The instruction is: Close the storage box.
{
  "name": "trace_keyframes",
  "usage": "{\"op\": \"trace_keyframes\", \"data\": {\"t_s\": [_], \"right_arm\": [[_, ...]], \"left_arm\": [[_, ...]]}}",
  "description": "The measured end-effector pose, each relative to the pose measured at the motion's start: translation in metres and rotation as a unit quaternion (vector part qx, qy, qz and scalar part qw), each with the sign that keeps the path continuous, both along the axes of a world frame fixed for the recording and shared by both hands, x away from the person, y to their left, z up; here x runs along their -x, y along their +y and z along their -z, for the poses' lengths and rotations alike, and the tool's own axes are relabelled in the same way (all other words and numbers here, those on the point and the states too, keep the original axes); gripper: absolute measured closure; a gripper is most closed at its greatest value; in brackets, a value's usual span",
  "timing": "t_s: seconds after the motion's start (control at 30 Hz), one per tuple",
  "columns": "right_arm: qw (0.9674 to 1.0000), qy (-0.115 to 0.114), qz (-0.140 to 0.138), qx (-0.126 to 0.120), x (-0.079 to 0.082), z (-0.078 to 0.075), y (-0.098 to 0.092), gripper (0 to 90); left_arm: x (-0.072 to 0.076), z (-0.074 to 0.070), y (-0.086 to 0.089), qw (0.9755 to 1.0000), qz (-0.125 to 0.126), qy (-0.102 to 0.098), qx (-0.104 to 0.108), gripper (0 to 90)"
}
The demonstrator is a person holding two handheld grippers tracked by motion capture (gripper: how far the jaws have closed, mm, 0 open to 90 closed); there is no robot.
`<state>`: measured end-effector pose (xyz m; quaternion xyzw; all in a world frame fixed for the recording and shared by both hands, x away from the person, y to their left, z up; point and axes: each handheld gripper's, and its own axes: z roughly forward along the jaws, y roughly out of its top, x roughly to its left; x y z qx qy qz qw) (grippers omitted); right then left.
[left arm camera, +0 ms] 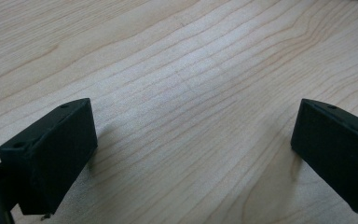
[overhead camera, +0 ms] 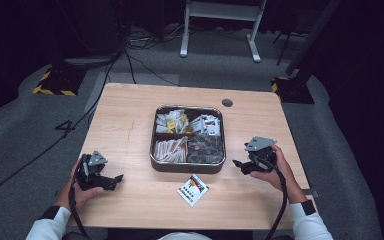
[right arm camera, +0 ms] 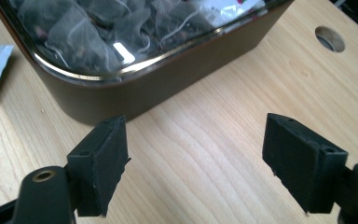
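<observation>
Overhead forward-down; gripper views tabletop-close (table (overhead camera: 130, 115) shared)

The left hand (overhead camera: 80, 187) comes in from the bottom edge on a white-sleeved forearm and wraps the left gripper (overhead camera: 116, 178) from behind. That gripper lies low, its jaws pointing away from the hand toward the person's right, and in the left gripper view (left arm camera: 193, 154) they stand wide apart with nothing between them. The right hand (overhead camera: 275, 172) grips the right gripper (overhead camera: 236, 164) from behind too, with its grey plate on top. Its jaws point toward the person's left, facing the other gripper, spread wide and empty in the right gripper view (right arm camera: 196, 161).
</observation>
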<state>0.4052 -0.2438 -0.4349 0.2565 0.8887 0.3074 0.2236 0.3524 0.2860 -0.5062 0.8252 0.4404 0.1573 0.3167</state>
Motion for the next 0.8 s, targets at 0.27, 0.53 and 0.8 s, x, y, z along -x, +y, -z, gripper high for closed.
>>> {"op": "trace_keyframes", "data": {"t_s": [0.27,0.53,0.8], "right_arm": [[0.9998,0.014,0.009,0.005,0.003,0.011,-0.011,22.6],[0.9994,0.026,0.019,0.009,0.007,0.025,-0.024,22.5],[0.9990,0.035,0.028,-0.004,0.012,0.033,-0.037,22.5]], "left_arm": [[0.000,0.000,0.000,1.0000,0.000,0.000,0.000,0.5],[0.000,0.000,0.000,1.0000,0.000,0.000,0.000,0.5],[0.000,0.000,0.000,1.0000,0.000,0.000,0.000,0.5]]}}
